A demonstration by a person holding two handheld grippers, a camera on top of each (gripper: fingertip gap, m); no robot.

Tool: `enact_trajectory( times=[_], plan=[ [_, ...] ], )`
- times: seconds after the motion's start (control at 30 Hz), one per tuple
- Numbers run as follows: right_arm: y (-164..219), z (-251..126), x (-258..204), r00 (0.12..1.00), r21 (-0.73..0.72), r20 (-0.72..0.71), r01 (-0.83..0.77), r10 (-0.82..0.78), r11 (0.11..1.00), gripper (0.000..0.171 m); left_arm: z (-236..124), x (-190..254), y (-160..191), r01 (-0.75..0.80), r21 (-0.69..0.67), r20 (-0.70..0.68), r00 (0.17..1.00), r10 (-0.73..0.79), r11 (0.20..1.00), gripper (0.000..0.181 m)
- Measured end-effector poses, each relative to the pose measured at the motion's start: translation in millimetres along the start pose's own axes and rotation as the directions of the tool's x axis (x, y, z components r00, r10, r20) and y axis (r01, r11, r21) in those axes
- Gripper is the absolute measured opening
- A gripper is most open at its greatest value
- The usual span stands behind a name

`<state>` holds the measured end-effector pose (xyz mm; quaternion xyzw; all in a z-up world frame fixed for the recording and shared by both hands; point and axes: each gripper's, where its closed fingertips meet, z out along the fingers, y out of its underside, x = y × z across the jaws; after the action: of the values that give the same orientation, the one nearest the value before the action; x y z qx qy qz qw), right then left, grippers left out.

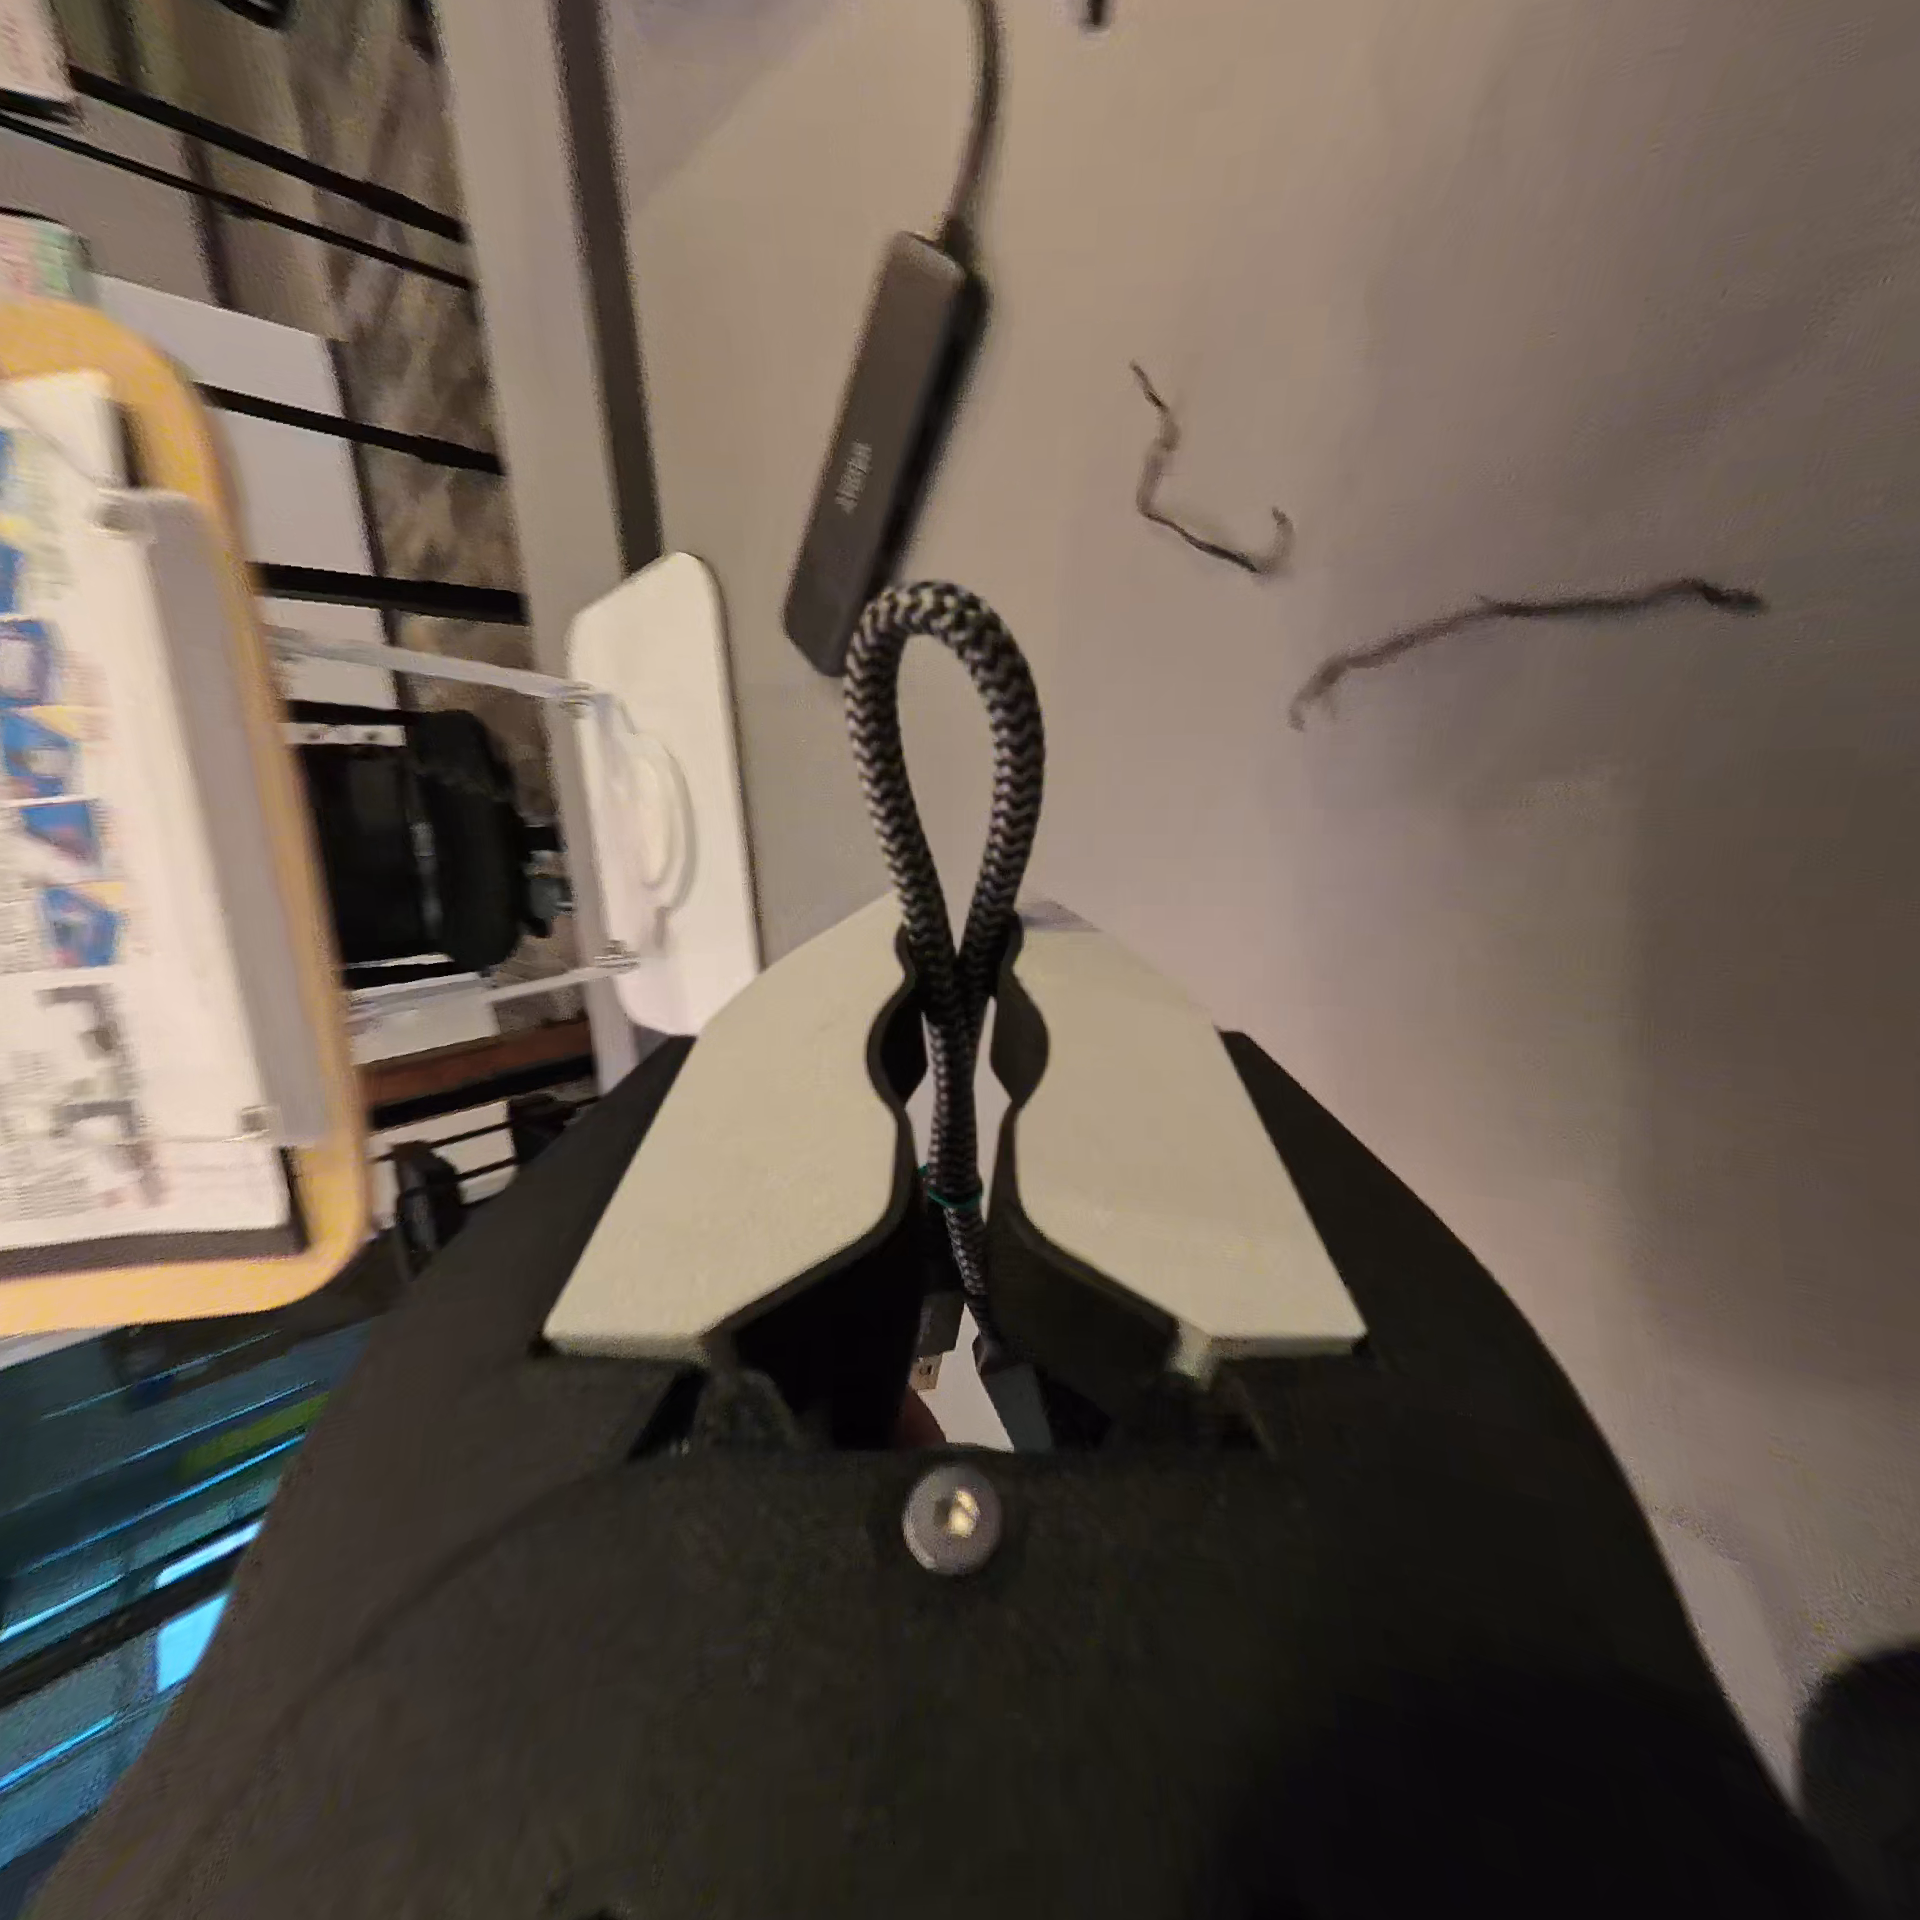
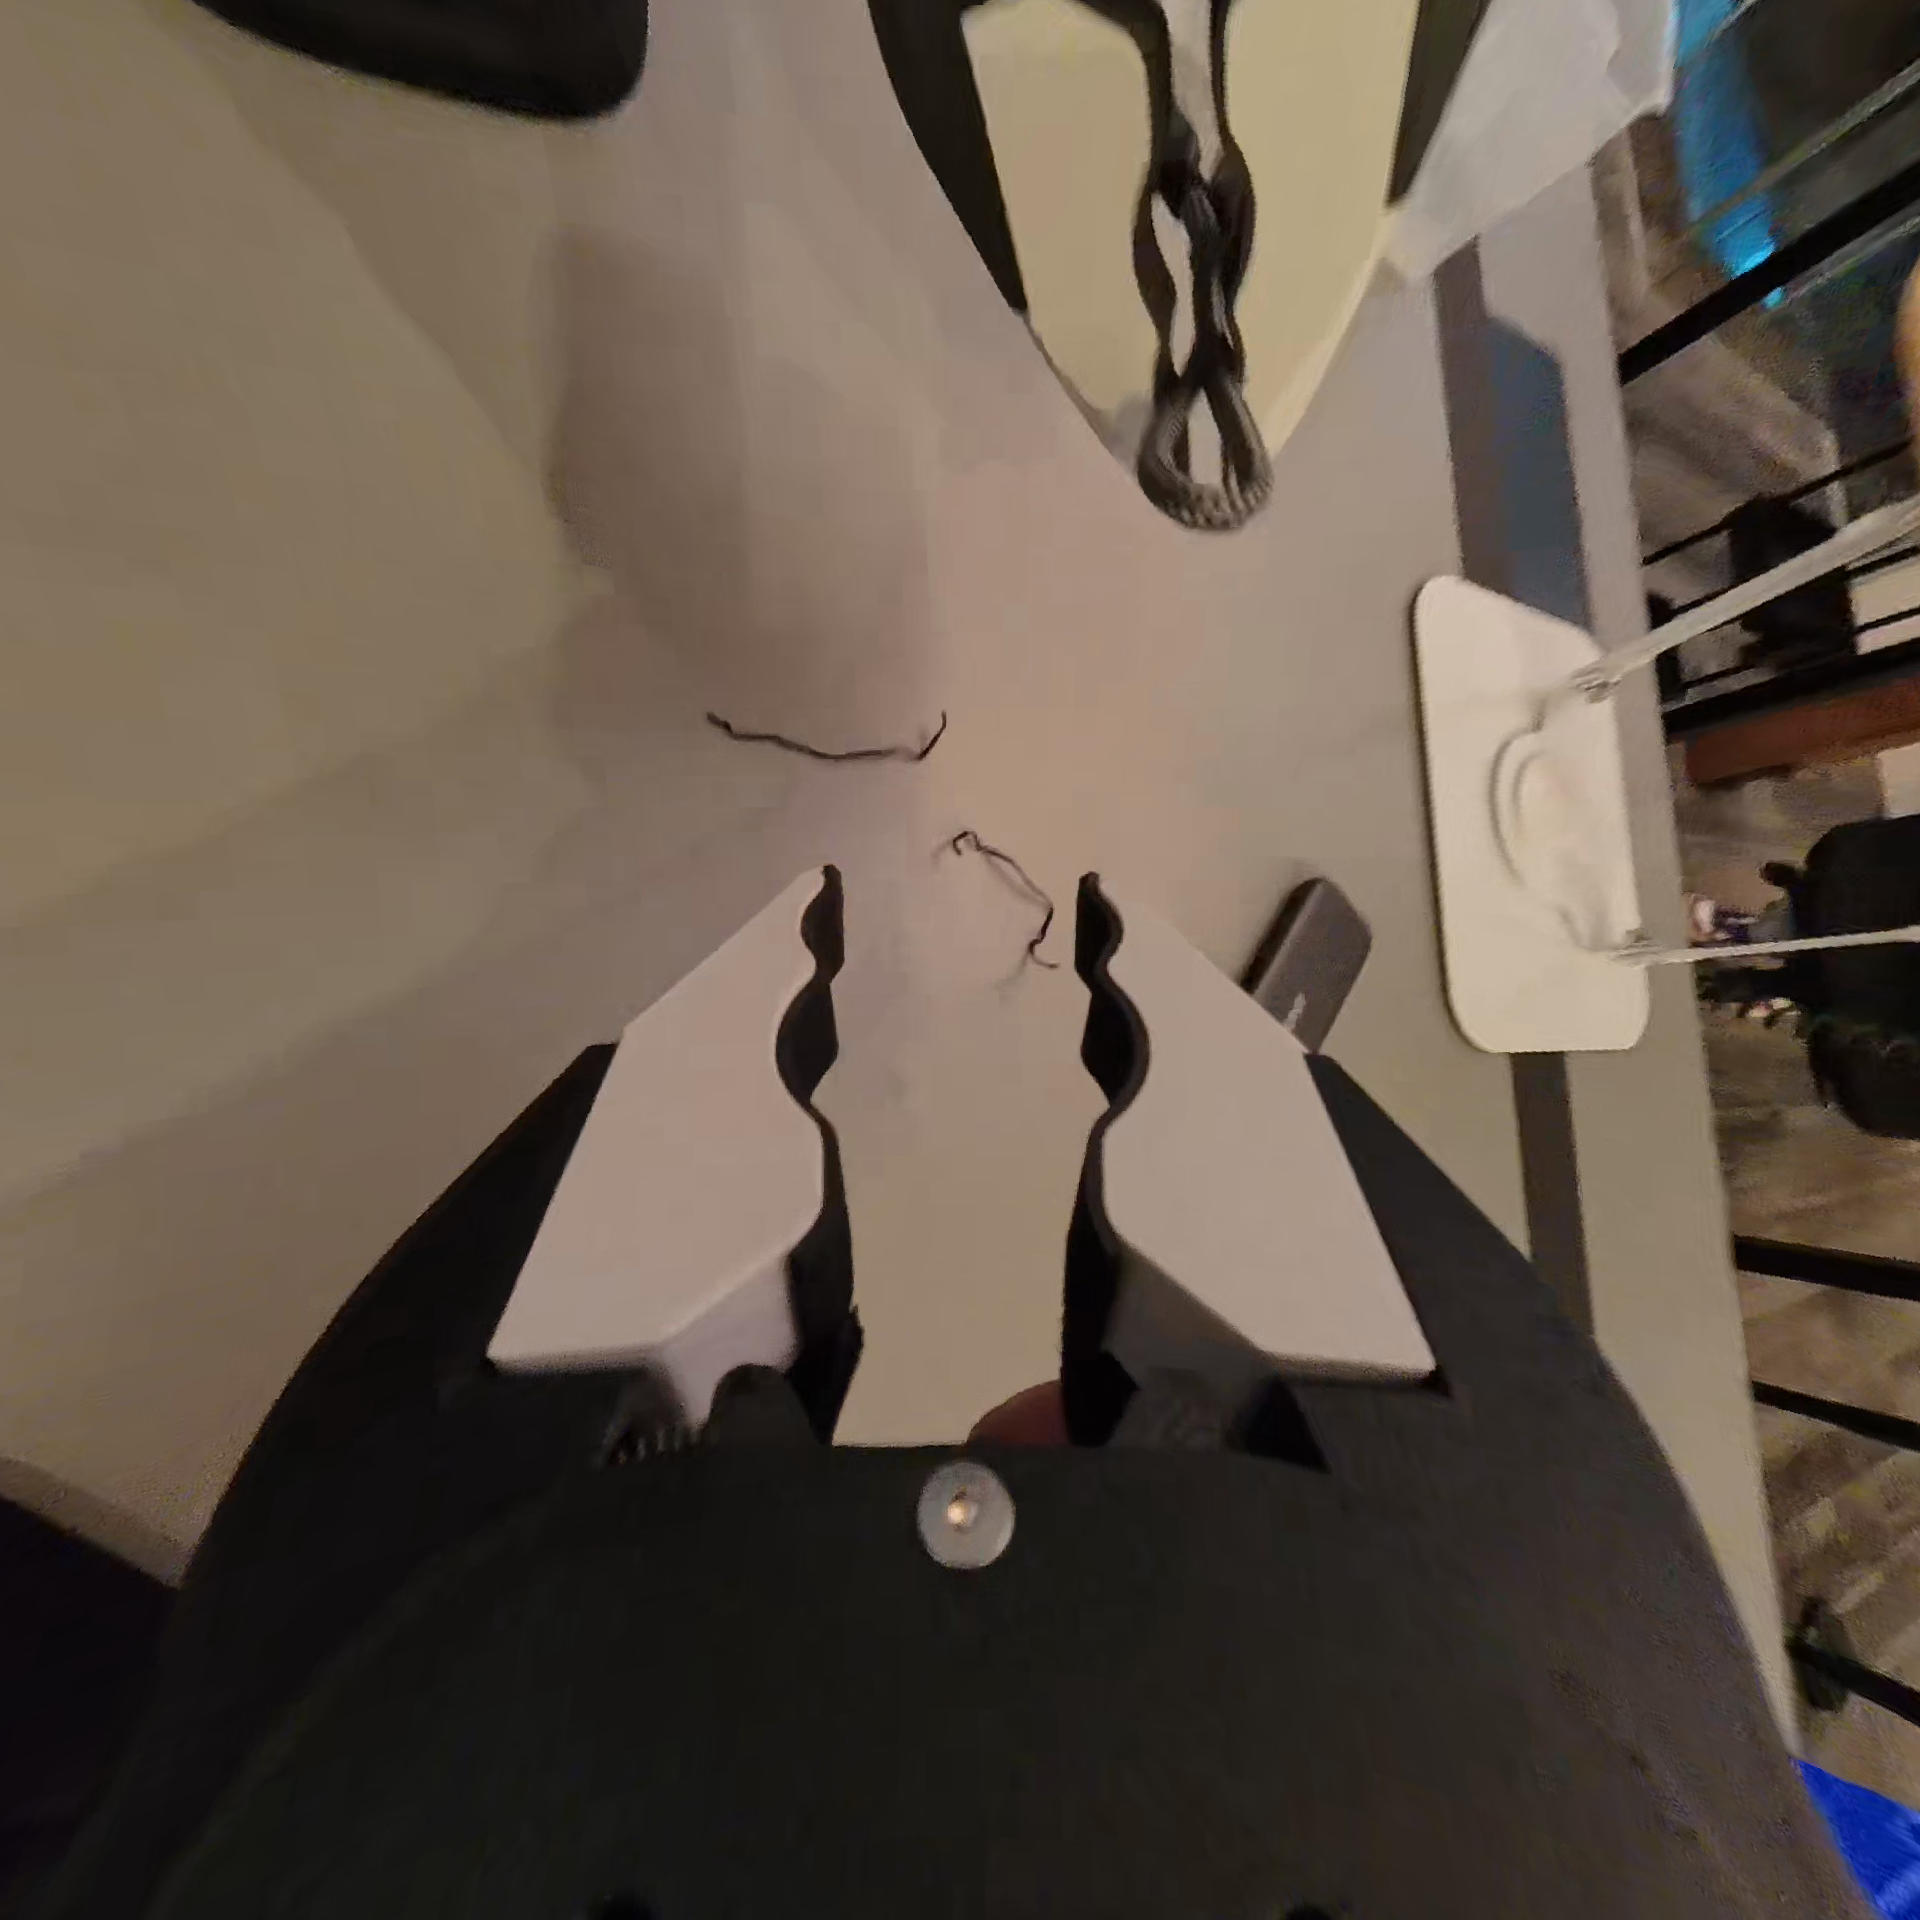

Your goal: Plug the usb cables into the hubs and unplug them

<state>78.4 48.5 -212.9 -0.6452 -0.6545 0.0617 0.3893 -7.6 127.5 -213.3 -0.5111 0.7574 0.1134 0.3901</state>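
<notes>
left fingers clamp a folded usb cable, right fingers spread over bare tabletop

the pale tabletop [image 1: 1455, 935] fills most of both views, its grey edge running beside black shelving. a white pad [image 2: 1527, 831] with a raised round form lies near that edge, and clear rods reach onto it.

the left gripper [image 1: 954, 940] is clenched. its pale fingers [image 1: 790, 1132] are pressed almost together, with only the cable filling the wavy slot between them. they grip the braided black-and-white usb cable [image 1: 940, 748], which is doubled over so that a loop sticks out past the fingertips. both strands run back between the fingers, bound by a thin green tie, and the two plug ends sit deep inside near the gripper's body. in the right wrist view the same loop hangs from this gripper at the top of the picture.

the right gripper [image 2: 958, 883] is released, its white fingers [image 2: 707, 1122] standing wide apart with nothing between them except bare tabletop. they touch neither cable nor hub.

the dark grey hub [image 1: 888, 436] lies flat on the tabletop just beyond the cable loop, its own dark lead curving away from its far end. in the right wrist view one end of it shows just beside the right-hand finger.

two dark thread scraps [image 2: 831, 740] lie loose on the tabletop near the right fingertips.
</notes>
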Motion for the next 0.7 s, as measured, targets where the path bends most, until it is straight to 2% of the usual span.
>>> enact_trajectory(
  times=[0.07, 0.13, 0.23, 0.4, 0.5, 0.57, 0.7],
  plan=[
    [4.8, 8.2, -8.6, 0.996, 0.012, 0.074, -0.059, 0.058, 0.998, 0.050, 2.5, 22.2, 7.0, -0.014, -0.012, -0.100, 0.995, 0.013, 1.000, 0.008],
    [10.2, 15.0, -9.7, 0.993, 0.003, 0.089, -0.082, 0.081, 0.997, 0.052, 5.4, 46.9, 17.5, -0.041, -0.045, -0.216, 0.976, 0.030, 0.998, 0.008],
    [9.1, 19.8, -13.3, 0.988, 0.031, 0.114, -0.109, 0.105, 0.993, 0.049, 12.6, 77.8, 39.5, -0.121, -0.109, -0.349, 0.934, 0.076, 0.987, 0.008],
    [14.3, 30.3, -24.2, 0.979, 0.030, 0.158, -0.138, 0.131, 0.990, 0.051, 19.5, 84.1, 42.6, -0.143, -0.078, -0.399, 0.912, 0.100, 0.987, 0.011],
    [15.7, 33.8, -26.8, 0.980, 0.030, 0.159, -0.130, 0.124, 0.991, 0.052, 21.0, 82.9, 33.5, -0.098, -0.026, -0.420, 0.904, 0.078, 0.995, 0.022],
    [13.3, 32.5, -26.3, 0.978, 0.051, 0.163, -0.143, 0.133, 0.988, 0.052, 20.4, 81.3, 27.4, -0.042, 0.017, -0.435, 0.899, 0.045, 0.999, 0.041],
    [10.6, 26.3, -22.2, 0.973, 0.093, 0.169, -0.176, 0.158, 0.980, 0.052, 15.0, 73.3, 24.8, 0.091, 0.055, -0.485, 0.873, -0.053, 0.994, 0.060]
  ],
)
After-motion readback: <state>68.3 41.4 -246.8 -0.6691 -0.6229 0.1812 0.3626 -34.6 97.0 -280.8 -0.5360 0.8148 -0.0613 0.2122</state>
